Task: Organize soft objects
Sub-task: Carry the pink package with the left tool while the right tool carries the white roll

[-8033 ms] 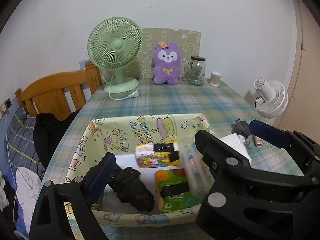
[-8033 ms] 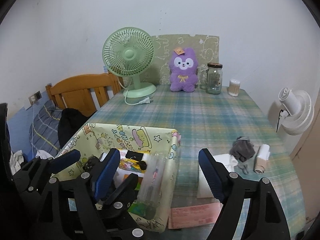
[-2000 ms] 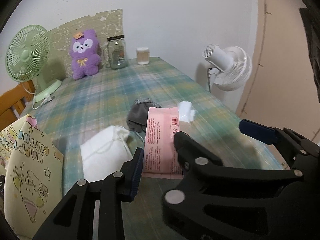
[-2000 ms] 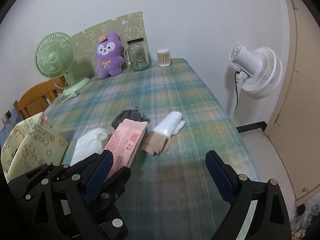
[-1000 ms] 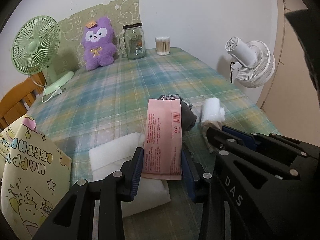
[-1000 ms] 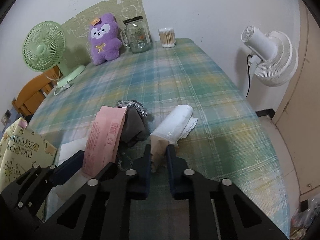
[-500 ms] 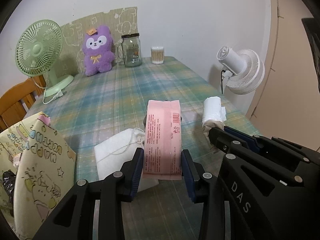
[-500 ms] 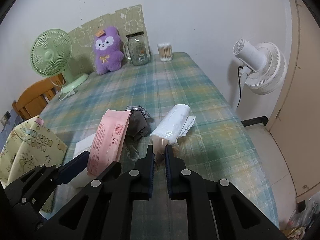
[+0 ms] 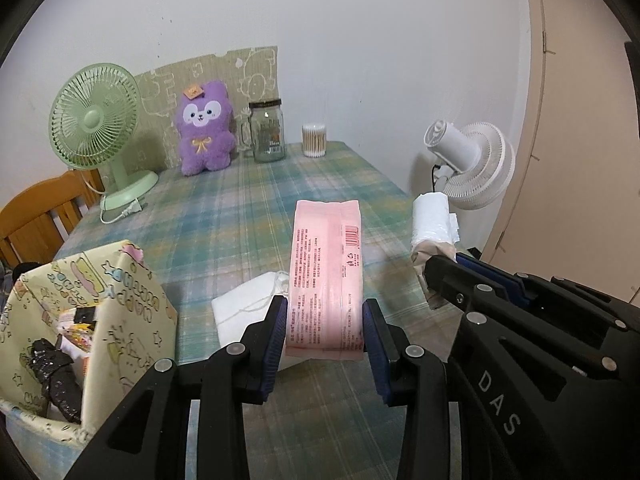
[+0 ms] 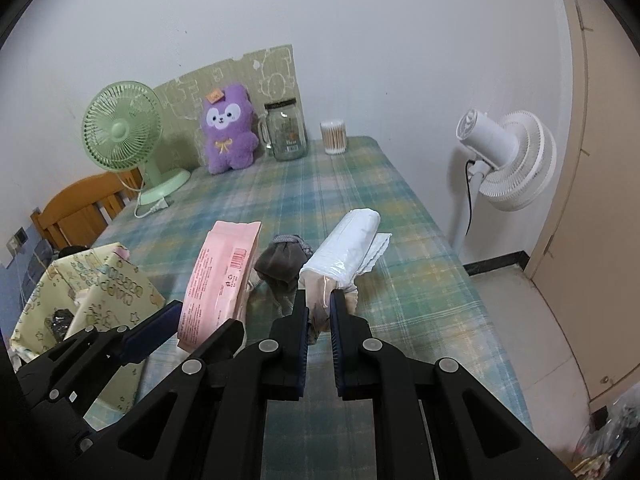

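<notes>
small black print on flat pink plastic packet point(image 9: 326, 280): too small to read | white folded cloth point(image 9: 248, 308): right part hidden behind packet | cartoon-printed yellow paper box point(image 9: 120, 312): cut off by left edge, contents mostly hidden by its wall | crumpled grey fabric point(image 10: 282, 266): lower part behind right claw point(image 10: 319, 312)

A domestic room is indicated: a plaid-clothed table point(image 10: 352, 208), a green desk fan point(image 9: 98, 120), a purple plush toy point(image 9: 206, 128), a glass jar point(image 9: 267, 130) at the far wall, a wooden chair point(image 9: 36, 216) at left.
</notes>
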Demonstrator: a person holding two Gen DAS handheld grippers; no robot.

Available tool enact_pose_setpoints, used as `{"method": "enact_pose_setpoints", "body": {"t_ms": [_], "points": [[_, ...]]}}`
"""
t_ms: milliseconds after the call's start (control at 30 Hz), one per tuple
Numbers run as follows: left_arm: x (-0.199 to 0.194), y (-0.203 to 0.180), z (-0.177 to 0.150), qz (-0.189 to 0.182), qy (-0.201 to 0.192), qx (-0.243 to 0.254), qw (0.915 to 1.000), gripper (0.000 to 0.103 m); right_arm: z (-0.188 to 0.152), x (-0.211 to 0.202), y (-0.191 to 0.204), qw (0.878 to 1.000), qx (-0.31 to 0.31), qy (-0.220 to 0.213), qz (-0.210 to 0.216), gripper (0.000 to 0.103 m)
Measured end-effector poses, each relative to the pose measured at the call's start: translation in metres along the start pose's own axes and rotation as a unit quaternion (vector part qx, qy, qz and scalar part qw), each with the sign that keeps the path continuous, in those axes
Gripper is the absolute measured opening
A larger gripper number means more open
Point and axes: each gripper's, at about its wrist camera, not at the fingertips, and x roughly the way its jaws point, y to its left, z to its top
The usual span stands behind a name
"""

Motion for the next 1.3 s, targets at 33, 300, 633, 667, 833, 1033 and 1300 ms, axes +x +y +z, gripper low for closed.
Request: {"method": "enact_pose_setpoints", "body": {"t_ms": [33,300,633,667,833,1033,1300], "points": [[-0.004,0.0,0.0,0.0,-0.003,0.0,1.0,0.038,0.0,-0.005,0.001,1.0,-0.001,-0.004,-0.001,0.013],[-0.031,0.003,0.001,0.002,-0.024,-0.001,0.9997,0.038,0.002,-0.034,0.011,1.0,-0.007,-0.028,-0.001,0.013],[-0.065,0.01,0.003,0.002,-0.057,0.0,0.9984,0.038,0.005,-0.068,0.029,0.998,-0.015,-0.061,-0.001,0.013],[-0.068,0.011,0.004,0.003,-0.06,0.001,0.9982,0.038,0.005,-0.07,0.03,0.998,-0.016,-0.064,0.0,0.013],[-0.079,0.02,0.005,0.007,-0.074,0.001,0.9972,0.038,0.006,-0.08,0.041,0.997,-0.021,-0.076,0.002,0.013],[-0.091,0.031,0.007,0.011,-0.085,-0.001,0.9963,0.038,0.007,-0.092,0.058,0.995,-0.032,-0.09,0.005,0.013],[-0.103,0.051,0.008,0.021,-0.097,-0.004,0.995,0.038,0.011,-0.096,0.08,0.994,-0.041,-0.1,0.016,0.013]]}}
